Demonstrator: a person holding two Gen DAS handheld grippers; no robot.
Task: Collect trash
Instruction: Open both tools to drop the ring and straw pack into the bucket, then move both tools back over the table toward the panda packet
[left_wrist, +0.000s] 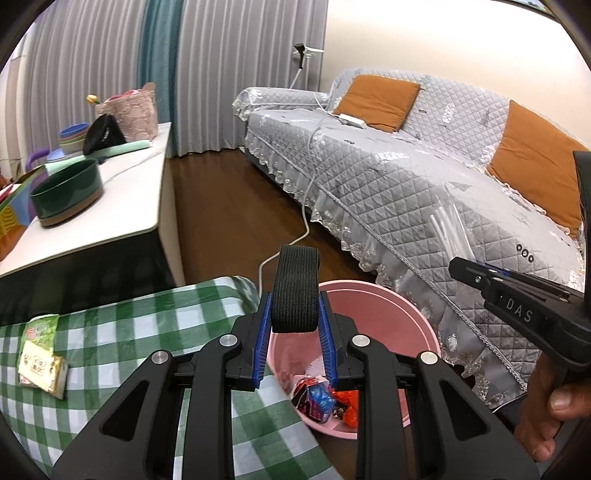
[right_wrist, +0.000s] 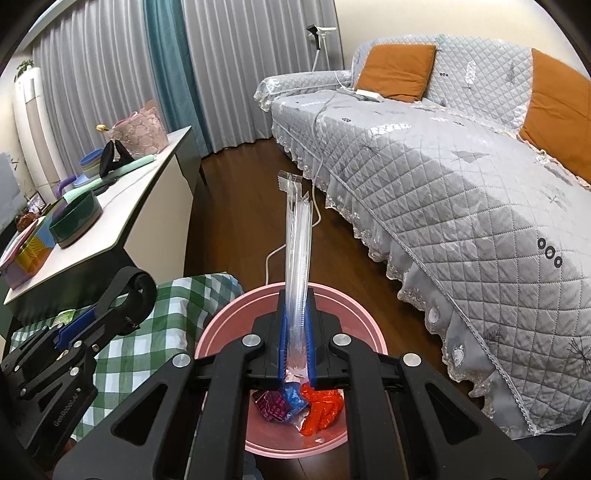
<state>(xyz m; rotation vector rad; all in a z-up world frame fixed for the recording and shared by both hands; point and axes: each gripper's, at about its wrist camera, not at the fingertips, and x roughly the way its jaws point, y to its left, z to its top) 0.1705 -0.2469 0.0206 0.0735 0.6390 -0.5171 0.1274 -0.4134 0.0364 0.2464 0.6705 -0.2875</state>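
My left gripper (left_wrist: 295, 325) is shut on a black elastic band (left_wrist: 294, 288) and holds it over the near rim of a pink bin (left_wrist: 406, 314). My right gripper (right_wrist: 297, 332) is shut on a long clear plastic wrapper (right_wrist: 297, 236) that stands upright above the same pink bin (right_wrist: 365, 325). Red, blue and dark wrappers (right_wrist: 303, 406) lie in the bin's bottom, also seen in the left wrist view (left_wrist: 325, 402). A green and white packet (left_wrist: 40, 354) lies on the green checked cloth (left_wrist: 140, 332) to the left. The right gripper shows at the right of the left wrist view (left_wrist: 465, 273).
A grey quilted sofa (right_wrist: 461, 177) with orange cushions (right_wrist: 399, 70) runs along the right. A white table (left_wrist: 122, 199) at the left holds a dark green bowl (left_wrist: 66, 195), stacked bowls and a pink bag (left_wrist: 129, 110). A white cable (left_wrist: 303, 229) trails across the wood floor.
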